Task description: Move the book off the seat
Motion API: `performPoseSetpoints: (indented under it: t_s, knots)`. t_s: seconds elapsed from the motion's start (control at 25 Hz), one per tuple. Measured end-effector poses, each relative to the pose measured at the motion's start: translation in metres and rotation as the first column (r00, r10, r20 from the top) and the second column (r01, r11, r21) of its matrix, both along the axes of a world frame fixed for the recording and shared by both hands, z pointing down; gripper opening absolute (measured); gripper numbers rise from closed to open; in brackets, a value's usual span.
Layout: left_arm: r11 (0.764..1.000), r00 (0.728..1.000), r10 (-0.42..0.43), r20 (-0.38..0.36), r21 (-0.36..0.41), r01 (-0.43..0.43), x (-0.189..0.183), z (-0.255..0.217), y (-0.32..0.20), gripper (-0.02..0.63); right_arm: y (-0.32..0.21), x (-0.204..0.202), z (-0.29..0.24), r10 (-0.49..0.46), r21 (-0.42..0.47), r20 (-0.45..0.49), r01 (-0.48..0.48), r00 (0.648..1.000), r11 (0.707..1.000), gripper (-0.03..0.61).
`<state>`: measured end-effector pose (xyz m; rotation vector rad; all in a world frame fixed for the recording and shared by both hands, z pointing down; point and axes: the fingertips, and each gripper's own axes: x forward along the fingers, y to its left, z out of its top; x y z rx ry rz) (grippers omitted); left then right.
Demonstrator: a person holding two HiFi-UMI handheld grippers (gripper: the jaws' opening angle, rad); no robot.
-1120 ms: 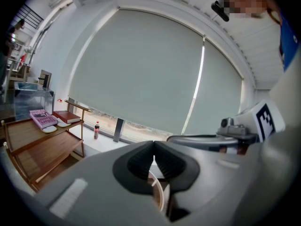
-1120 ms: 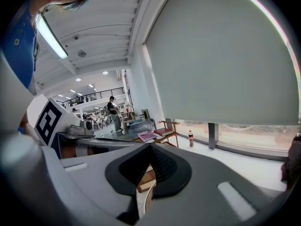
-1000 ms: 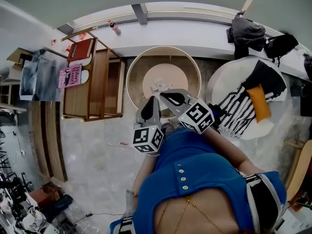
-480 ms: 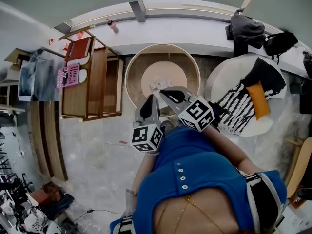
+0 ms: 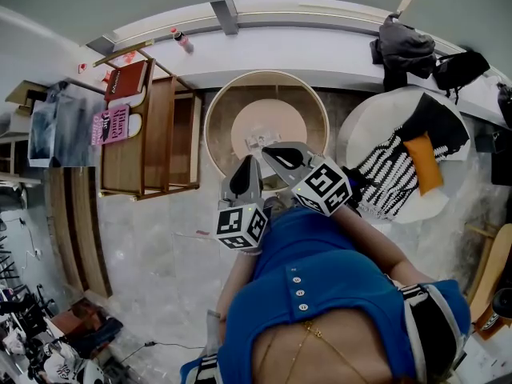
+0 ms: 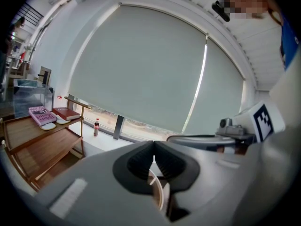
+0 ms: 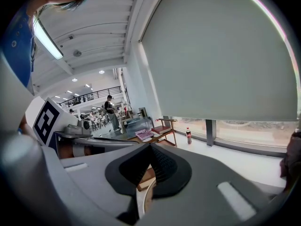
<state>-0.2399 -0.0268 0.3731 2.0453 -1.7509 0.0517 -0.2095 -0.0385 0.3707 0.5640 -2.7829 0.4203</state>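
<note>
The left gripper has its jaws squeezed tight together, and there is nothing between them. The right gripper is squeezed tight too, with nothing in it. The two grippers are side by side, close in front of the person's blue shirt. Their tips are over the near edge of a round table with a raised rim.

Left of the table is a wooden rack with two boards. On its top board lie a red book and a pink book, next to each other. Both books are far from the grippers. Which book is the one to move, I cannot tell.

Past the rack, a small bottle with a red cap is on the white ledge under the window.

Right of the table is a round white chair. It has a black and white striped cloth on it, and an orange thing lies on the cloth. Dark bags are on the ledge behind the chair.
</note>
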Motion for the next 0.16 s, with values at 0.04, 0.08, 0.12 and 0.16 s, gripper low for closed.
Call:
performPoseSetpoints:
  t_s: [0.04, 0.08, 0.12, 0.16]
  knots:
    - [1.000, 1.000, 0.000, -0.001, -0.001, 0.000, 0.0001, 0.0004, -0.0006, 0.002, -0.0006, -0.0002, 0.0002, -0.001, 0.001, -0.001, 0.001, 1.000, 1.000, -0.002]
    - [1.000, 1.000, 0.000, -0.002, -0.002, 0.000, 0.0001, 0.0006, -0.0012, 0.002, -0.0012, -0.0002, 0.0004, -0.001, 0.002, -0.003, 0.001, 1.000, 1.000, -0.002]
    - [1.000, 1.000, 0.001, -0.003, -0.002, -0.001, 0.0002, 0.0009, -0.0020, 0.002, -0.0019, -0.0003, 0.0005, -0.002, 0.003, -0.004, 0.002, 1.000, 1.000, -0.002]
    - [1.000, 1.000, 0.001, -0.003, -0.003, -0.001, 0.0002, 0.0011, -0.0028, 0.002, -0.0027, -0.0003, 0.0007, -0.002, 0.003, -0.004, 0.002, 1.000, 1.000, -0.002]
